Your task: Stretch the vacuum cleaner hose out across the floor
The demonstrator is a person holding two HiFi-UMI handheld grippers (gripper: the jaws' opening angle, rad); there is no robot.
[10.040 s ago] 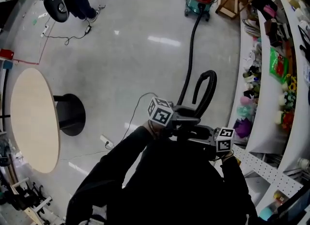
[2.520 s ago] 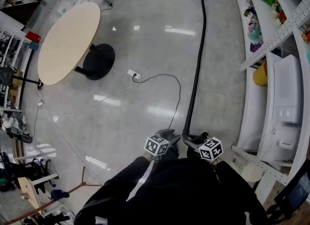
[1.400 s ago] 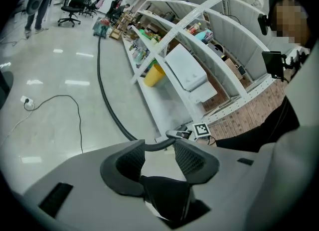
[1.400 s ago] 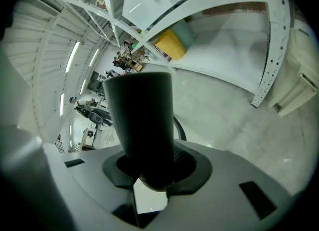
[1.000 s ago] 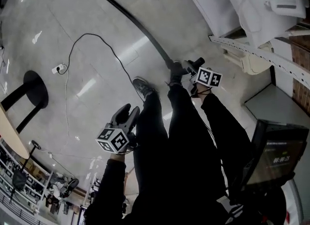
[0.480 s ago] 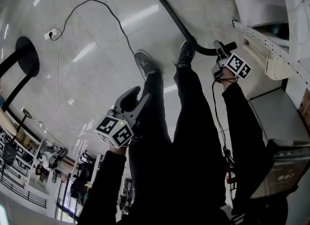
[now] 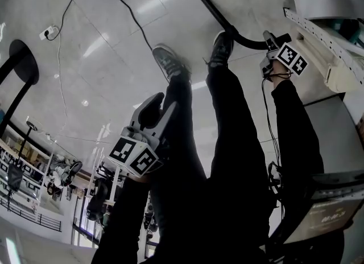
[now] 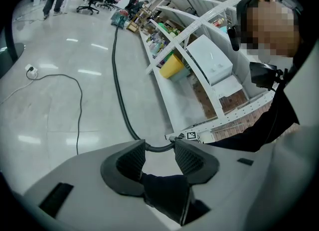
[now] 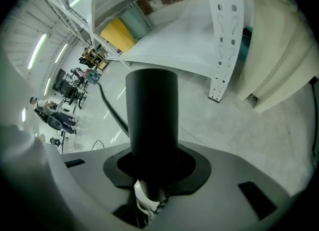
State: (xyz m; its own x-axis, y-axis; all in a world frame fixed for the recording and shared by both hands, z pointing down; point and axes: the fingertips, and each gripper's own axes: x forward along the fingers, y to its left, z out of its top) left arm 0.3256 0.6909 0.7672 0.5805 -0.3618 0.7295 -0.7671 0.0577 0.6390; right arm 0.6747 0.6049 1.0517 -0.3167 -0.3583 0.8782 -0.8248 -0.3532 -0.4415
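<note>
Shoes point(image 7: 169, 62) beside hose point(image 7: 209, 7), cable point(image 8: 79, 120) across floor, shelving point(image 7: 324, 35) close by

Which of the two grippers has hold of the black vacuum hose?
The right gripper: its jaws clamp the rigid end of the thick black vacuum hose. The left gripper hangs open, empty.

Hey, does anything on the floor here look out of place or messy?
One thing: a thin loose cable snakes across the floor beside the hose, toward the person's shoes, a possible trip risk. Nothing looks spilled or damaged.
</note>
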